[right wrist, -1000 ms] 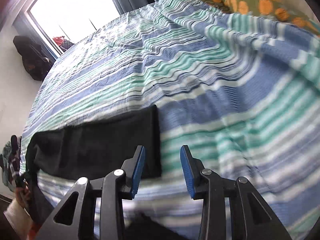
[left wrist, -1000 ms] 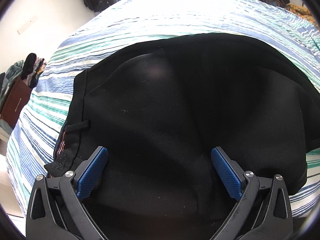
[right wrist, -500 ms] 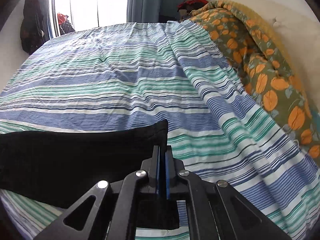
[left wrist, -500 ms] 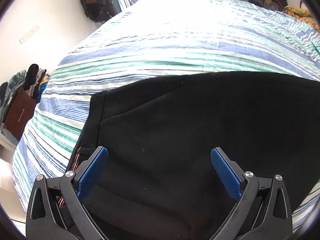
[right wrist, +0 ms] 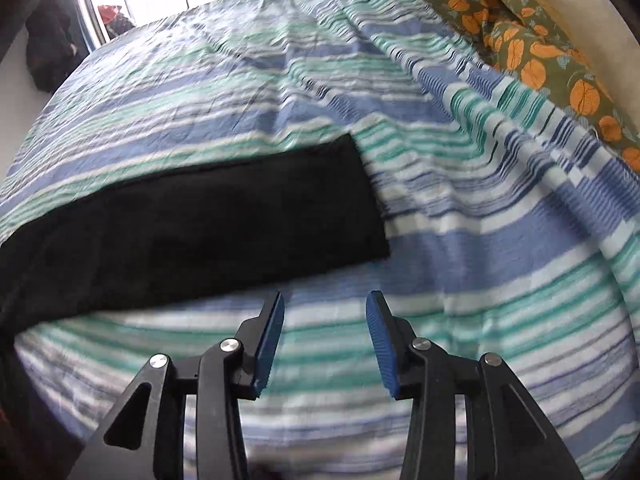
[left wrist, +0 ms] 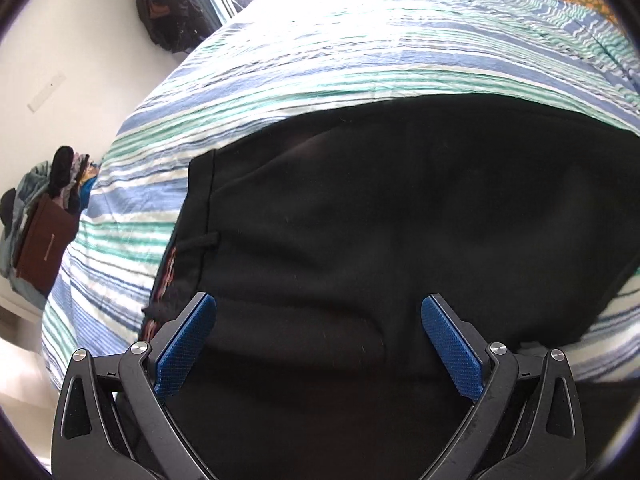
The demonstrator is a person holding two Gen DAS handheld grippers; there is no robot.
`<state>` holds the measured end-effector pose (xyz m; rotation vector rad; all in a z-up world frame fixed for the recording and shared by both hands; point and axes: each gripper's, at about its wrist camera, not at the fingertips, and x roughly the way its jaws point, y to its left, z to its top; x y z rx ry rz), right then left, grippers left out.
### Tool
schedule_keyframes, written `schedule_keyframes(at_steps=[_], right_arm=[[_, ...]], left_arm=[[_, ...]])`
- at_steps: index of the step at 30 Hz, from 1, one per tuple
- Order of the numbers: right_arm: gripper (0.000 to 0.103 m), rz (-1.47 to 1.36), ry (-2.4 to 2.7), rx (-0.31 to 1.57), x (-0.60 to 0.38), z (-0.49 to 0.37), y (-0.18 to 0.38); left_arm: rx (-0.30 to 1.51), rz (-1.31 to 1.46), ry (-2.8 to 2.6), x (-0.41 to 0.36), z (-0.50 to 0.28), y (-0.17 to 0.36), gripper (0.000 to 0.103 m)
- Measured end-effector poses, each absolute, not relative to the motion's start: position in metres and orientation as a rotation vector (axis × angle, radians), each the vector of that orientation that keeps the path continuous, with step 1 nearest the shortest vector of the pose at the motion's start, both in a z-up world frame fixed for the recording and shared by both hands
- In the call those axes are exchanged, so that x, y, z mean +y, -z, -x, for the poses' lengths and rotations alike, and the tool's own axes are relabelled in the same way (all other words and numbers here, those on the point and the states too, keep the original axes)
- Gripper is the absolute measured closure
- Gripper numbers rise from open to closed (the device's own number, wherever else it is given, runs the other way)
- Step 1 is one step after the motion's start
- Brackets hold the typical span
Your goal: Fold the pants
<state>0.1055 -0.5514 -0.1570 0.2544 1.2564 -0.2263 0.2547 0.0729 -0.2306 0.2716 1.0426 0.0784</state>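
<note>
Black pants (left wrist: pixel 400 220) lie flat on the striped bed. The left wrist view shows the waist end, with the waistband and a belt loop (left wrist: pixel 196 242) at the left. My left gripper (left wrist: pixel 318 340) is open wide and hovers just above the waist area, holding nothing. In the right wrist view the leg end of the pants (right wrist: pixel 224 224) stretches to the right, its hem at the middle. My right gripper (right wrist: pixel 325 336) is open and empty, above the sheet a little in front of the hem.
The bed has a blue, green and white striped sheet (right wrist: pixel 480 240). An orange-patterned blanket (right wrist: pixel 532 52) lies at the far right. Dark bags (left wrist: pixel 168 12) hang by the window. A pile of clothes (left wrist: pixel 44 208) sits beside the bed on the left.
My right gripper was shut at the hem half a second ago; now it is open and has pulled back from the pants. My left gripper stays open over the waist.
</note>
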Motion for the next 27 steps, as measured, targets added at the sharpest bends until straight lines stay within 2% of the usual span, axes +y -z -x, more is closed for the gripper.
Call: schedule_keyframes(at_steps=[2,5,6,10,12,14,15,19,22,27], right_arm=[[0.059,-0.294,0.193,1.34,-0.524,-0.078,0.157],[0.051,-0.354,0.21,1.377,-0.488,-0.044,0.159],[0.051,-0.352,0.248,1.37,-0.476,-0.035,0.162],[0.051,-0.146,0.513,1.284,-0.423,-0.019,0.171],[0.051,0.001,0.517,1.306,-0.392,-0.019,0.189],[0.053,0.093,0.53,1.339,-0.383,-0.008,0.206],[0.061,0.088,0.559,1.338,-0.39,0.003,0.207],[0.064,-0.126,0.664,1.284,-0.439,0.07,0.181],[0.06,-0.311,0.705,1.307,-0.471,0.125,0.169],[0.059,-0.477,0.76,1.353,-0.501,0.197,0.168]], left_arm=[[1.046,-0.239,-0.072,0.069,-0.232,0.227,0.001],[1.05,-0.202,-0.035,0.059,-0.202,0.222,0.001],[1.046,-0.198,-0.025,0.055,-0.192,0.221,0.001],[1.056,-0.191,0.012,0.034,-0.163,0.222,0.001],[1.072,-0.179,0.036,0.031,-0.151,0.222,0.001],[1.072,-0.187,0.061,0.032,-0.14,0.22,0.001],[1.064,-0.202,0.065,0.033,-0.133,0.219,0.001],[1.035,-0.231,0.054,0.052,-0.116,0.216,0.001],[1.052,-0.189,0.04,0.065,-0.106,0.217,0.001],[1.077,-0.159,0.013,0.071,-0.104,0.221,0.001]])
